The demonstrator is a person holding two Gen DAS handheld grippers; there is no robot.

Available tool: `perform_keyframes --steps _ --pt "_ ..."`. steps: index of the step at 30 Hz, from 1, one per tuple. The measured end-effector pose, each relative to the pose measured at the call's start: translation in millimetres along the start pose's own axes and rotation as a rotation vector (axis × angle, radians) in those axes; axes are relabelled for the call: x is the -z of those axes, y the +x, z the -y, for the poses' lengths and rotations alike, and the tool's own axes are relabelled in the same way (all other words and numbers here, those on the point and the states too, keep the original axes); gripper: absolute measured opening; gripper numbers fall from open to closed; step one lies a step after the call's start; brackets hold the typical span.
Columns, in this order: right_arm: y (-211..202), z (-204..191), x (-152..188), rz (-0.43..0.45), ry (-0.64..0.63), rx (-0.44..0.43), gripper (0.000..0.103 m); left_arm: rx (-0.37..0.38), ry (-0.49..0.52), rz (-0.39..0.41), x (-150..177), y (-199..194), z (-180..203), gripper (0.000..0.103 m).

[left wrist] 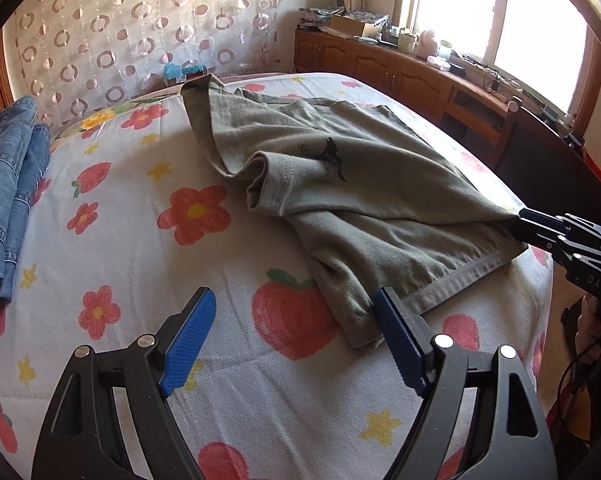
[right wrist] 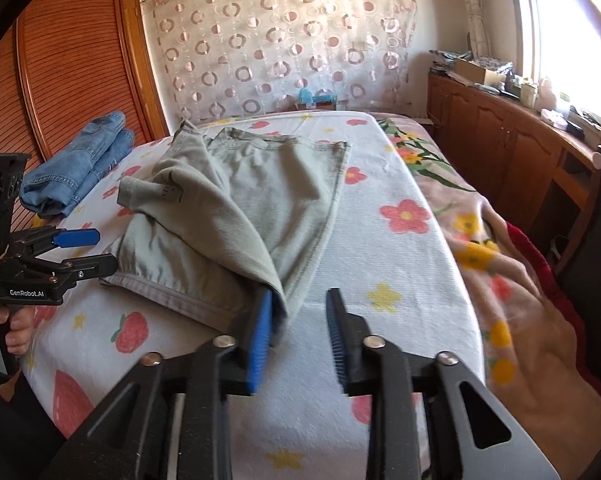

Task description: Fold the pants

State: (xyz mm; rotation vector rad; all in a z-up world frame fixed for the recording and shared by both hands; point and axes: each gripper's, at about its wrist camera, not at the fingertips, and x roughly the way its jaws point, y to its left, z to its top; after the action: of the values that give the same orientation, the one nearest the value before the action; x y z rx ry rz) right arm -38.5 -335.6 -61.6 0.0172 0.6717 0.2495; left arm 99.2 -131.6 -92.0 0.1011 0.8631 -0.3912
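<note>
My left gripper (left wrist: 292,316) stands with its blue fingers (left wrist: 188,336) spread wide and grasping nothing, the right-hand one touching the near hem corner of the grey-green pants (left wrist: 364,200). My right gripper (right wrist: 300,320) is likewise released, its fingers (right wrist: 260,332) moderately apart, the left pad resting against a fold of the cloth while the other hangs over bare cover. The pants lie partly folded on the flowered bed (right wrist: 400,248), their long axis running from the hem near me toward the waistband at the far curtain (right wrist: 284,40), one leg doubled back across the other. Folded blue jeans (right wrist: 80,164) sit well apart, by the wardrobe (right wrist: 68,64).
</note>
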Motion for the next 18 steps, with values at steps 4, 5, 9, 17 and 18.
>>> perform_keyframes --steps 4,5,9,17,18 --pt "-10 3 -3 0.019 -0.014 0.013 0.035 0.005 -0.014 0.048 -3 -15 -6 0.082" --pt "-11 2 -4 0.022 -0.020 0.015 0.038 0.005 -0.020 0.056 -5 -18 -8 0.082" --pt "-12 -3 -13 0.036 -0.037 0.011 0.041 -0.010 -0.029 0.084 -9 -31 -17 0.082" --pt "2 -27 -29 0.052 -0.083 -0.052 0.042 -0.054 -0.068 0.123 -8 -49 -44 0.082" --pt "5 -31 -32 0.053 -0.092 -0.061 0.042 -0.061 -0.072 0.124 -7 -49 -47 0.082"
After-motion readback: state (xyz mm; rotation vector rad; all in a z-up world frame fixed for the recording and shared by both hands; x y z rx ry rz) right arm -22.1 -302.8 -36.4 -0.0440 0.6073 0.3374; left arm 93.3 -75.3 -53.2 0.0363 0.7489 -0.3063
